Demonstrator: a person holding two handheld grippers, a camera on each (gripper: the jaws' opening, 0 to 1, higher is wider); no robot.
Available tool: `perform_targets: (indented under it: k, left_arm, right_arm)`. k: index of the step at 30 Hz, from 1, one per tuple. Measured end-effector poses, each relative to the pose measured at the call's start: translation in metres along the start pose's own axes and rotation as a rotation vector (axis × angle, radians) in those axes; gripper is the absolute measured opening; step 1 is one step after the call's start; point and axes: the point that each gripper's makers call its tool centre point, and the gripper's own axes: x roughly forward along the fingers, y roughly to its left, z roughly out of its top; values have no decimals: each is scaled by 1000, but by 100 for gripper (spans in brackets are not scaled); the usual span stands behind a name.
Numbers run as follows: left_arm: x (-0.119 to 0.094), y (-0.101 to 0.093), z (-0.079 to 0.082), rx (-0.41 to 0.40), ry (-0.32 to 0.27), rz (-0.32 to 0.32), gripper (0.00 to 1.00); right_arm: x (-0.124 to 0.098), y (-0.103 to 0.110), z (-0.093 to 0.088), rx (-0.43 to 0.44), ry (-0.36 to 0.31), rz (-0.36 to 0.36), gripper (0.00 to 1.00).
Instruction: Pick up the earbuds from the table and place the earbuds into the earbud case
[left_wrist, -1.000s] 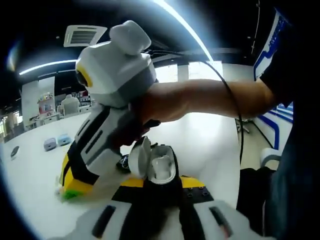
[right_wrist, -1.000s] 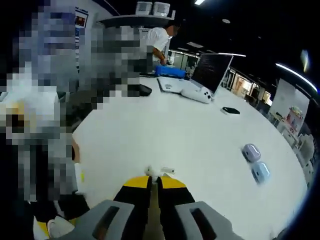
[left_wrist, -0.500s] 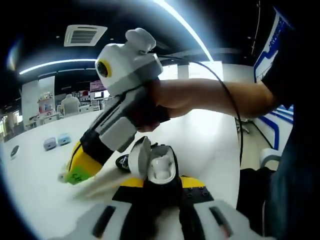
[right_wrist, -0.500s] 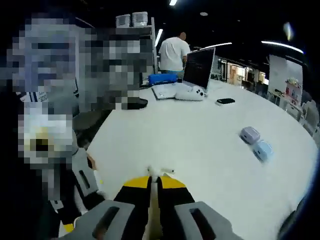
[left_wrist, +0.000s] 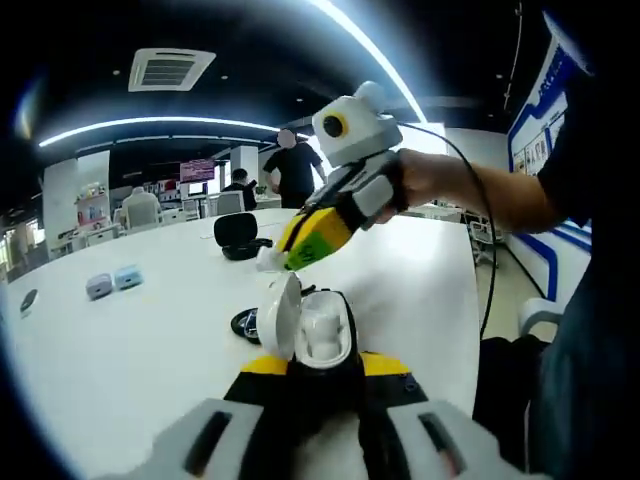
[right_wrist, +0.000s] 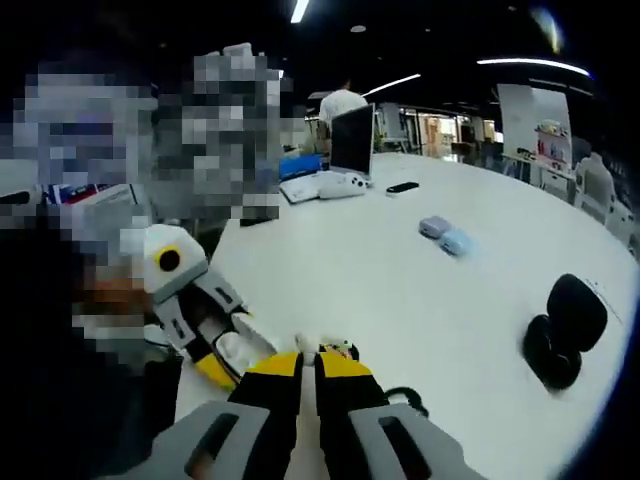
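Note:
My left gripper (left_wrist: 320, 362) is shut on an open white earbud case (left_wrist: 318, 335), its lid (left_wrist: 278, 315) tipped up to the left. Held by a hand, my right gripper (left_wrist: 275, 260) reaches in from the right and hovers just above and behind the case, with a small white earbud (left_wrist: 268, 261) at its tip. In the right gripper view, that gripper (right_wrist: 310, 358) is shut on the white earbud (right_wrist: 312, 348). The left gripper (right_wrist: 190, 300) and the case (right_wrist: 235, 350) sit low on the left there.
An open black case (right_wrist: 565, 325) lies at the right on the white table (right_wrist: 400, 280). A lavender case (right_wrist: 434, 227) and a blue case (right_wrist: 456, 242) lie farther back. A laptop (right_wrist: 352, 140), a phone (right_wrist: 403, 187) and a person stand beyond.
The right gripper has lifted off the table with the earbud and swung up and across to hover over the case. The left gripper and case have stayed put.

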Motion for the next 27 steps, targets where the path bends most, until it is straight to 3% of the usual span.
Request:
perform_targets:
  k: [7, 12, 27]
  left_arm:
    - [0, 0, 0, 3, 0, 1, 24]
    - [0, -1, 1, 3, 1, 1, 24]
    - [1, 0, 2, 0, 1, 2, 24]
  right_arm:
    - [-24, 22, -51, -1, 63, 0, 5]
    - [-30, 29, -70, -11, 84, 11, 5]
    - [-29, 24, -75, -33, 70, 8, 6]
